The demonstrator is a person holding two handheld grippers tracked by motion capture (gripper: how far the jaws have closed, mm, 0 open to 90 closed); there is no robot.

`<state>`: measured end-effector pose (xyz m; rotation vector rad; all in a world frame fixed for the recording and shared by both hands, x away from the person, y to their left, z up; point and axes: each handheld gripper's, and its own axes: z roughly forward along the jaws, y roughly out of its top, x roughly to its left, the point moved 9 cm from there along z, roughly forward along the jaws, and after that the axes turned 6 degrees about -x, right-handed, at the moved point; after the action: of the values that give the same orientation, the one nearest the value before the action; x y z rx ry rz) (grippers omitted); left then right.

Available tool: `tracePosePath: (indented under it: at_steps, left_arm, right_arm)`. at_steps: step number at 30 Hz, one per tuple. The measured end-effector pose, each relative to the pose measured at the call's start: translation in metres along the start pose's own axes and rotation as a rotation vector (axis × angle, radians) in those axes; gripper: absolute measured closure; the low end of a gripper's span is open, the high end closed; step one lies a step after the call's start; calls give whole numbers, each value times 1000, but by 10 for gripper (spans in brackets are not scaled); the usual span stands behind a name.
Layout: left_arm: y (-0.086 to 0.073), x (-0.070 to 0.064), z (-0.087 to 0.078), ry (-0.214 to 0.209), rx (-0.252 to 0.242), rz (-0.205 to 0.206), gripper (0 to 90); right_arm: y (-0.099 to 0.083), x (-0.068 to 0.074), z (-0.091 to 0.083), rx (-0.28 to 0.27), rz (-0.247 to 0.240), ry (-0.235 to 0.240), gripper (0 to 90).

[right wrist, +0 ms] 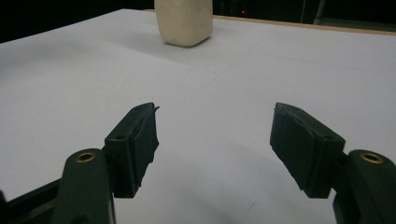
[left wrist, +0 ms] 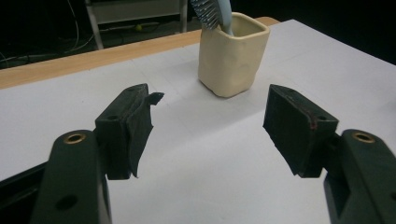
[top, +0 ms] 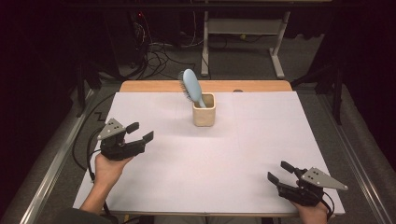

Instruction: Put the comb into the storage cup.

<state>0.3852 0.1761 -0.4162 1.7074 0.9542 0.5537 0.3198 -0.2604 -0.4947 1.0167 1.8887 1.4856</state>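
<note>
White paper covers the table [top: 261, 154] where I hold the left gripper [top: 140, 132] and right gripper [top: 277, 172] with jaws apart, empty, well short of the pale blue plastic hairbrush [top: 191, 84] standing in the cream square ceramic cup [top: 204, 111], so reaching in seems next.

The hairbrush [top: 191, 85] is pale blue with dark grey bristles. The cup [top: 204, 110] is a plain cream colour. The desk [top: 261, 140] is covered in plain white, with a light wood strip along its far edge. Both the left tool [top: 139, 132] and the right tool [top: 280, 171] are black, each topped by a grey plate.
</note>
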Motion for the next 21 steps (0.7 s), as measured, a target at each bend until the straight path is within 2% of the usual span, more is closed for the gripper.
tracePosePath:
  at_steps: [6, 21]
  left_arm:
    - [-4, 2, -4, 16, -4, 4, 327]
    - [-8, 0, -12, 16, -14, 2, 327]
  right_arm:
    - [0, 0, 0, 2, 0, 1, 323]
    - [0, 1, 0, 0, 6, 5, 324]
